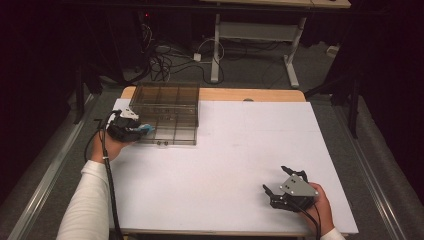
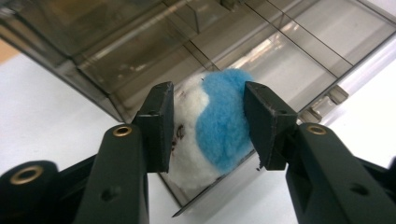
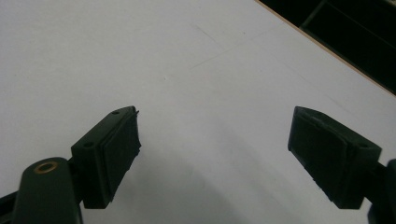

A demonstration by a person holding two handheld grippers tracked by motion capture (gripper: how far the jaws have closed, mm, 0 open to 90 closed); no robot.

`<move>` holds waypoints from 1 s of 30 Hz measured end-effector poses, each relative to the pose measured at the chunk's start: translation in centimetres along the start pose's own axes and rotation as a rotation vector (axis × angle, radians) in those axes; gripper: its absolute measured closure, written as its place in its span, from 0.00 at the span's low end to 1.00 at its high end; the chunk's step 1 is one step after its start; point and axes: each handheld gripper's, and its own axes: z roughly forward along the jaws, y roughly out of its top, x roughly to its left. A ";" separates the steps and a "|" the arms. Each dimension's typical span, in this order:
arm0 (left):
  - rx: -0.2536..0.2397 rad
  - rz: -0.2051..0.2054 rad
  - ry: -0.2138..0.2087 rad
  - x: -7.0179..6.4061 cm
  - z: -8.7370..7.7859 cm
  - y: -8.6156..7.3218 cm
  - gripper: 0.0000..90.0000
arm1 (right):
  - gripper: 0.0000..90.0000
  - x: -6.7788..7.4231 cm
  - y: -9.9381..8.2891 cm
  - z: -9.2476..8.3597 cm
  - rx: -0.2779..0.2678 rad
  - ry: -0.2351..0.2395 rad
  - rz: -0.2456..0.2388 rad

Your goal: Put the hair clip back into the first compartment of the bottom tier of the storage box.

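high view: the white table [image 1: 225,165] carries a smoke-tinted clear plastic compartment box [image 1: 167,112] at its far left. your left gripper [image 1: 131,127] sits at the box's near left corner, jaws clamped on a fluffy blue-and-white pompom [image 2: 212,126] held just over the box's edge. your right gripper [image 1: 286,189] rests near the front right, jaws spread and empty. carry the pompom clear of the wall, centre it above one compartment, then release.

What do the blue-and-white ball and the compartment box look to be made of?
Ball: soft fibre, likely felted wool or a pompom, matte; its fuzzy outline and loose hairs show this. Compartment box: probably hard plastic, smoke-tinted and see-through, glossy; the table shows through its walls and the dividers catch reflections.
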 end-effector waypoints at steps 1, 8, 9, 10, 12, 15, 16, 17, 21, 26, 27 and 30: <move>-0.016 -0.006 -0.002 0.0 -0.2 -0.1 0.59 | 0.19 0.0 0.0 0.0 0.000 -0.001 0.000; -0.059 -0.009 -0.004 -0.1 -1.3 -0.4 0.75 | 0.19 0.0 0.0 -0.1 -0.002 -0.002 -0.004; -0.068 -0.013 0.001 0.0 -1.4 -0.4 0.78 | 0.19 0.0 0.1 -0.1 -0.002 -0.003 -0.002; -0.072 -0.017 0.006 0.0 -1.4 -0.5 0.81 | 0.19 0.0 0.1 -0.1 -0.002 -0.002 -0.002; -0.072 -0.026 0.012 0.1 -1.2 -0.6 0.84 | 0.19 0.0 0.1 -0.1 -0.002 -0.002 -0.005; -0.066 -0.040 0.013 0.2 -0.8 -0.9 0.86 | 0.19 0.0 0.1 -0.1 -0.004 -0.003 -0.003; -0.062 -0.043 0.024 0.2 -0.6 -0.9 0.86 | 0.19 0.0 0.1 -0.1 -0.004 -0.004 -0.002; -0.062 -0.047 0.029 0.2 -0.4 -1.0 0.86 | 0.19 0.0 0.1 -0.1 -0.003 -0.005 -0.002; -0.075 -0.065 0.025 0.2 -0.1 -1.2 0.86 | 0.19 0.0 0.1 -0.1 -0.002 -0.004 -0.002; -0.074 -0.062 0.016 0.0 0.2 -1.5 0.86 | 0.19 0.1 0.1 -0.1 -0.003 -0.003 -0.004; -0.076 -0.063 0.013 -0.1 0.3 -1.6 0.86 | 0.19 0.1 0.1 -0.1 -0.003 -0.003 -0.004; -0.091 -0.074 0.009 -0.1 0.4 -1.9 0.86 | 0.19 0.1 0.1 -0.1 -0.003 -0.003 -0.004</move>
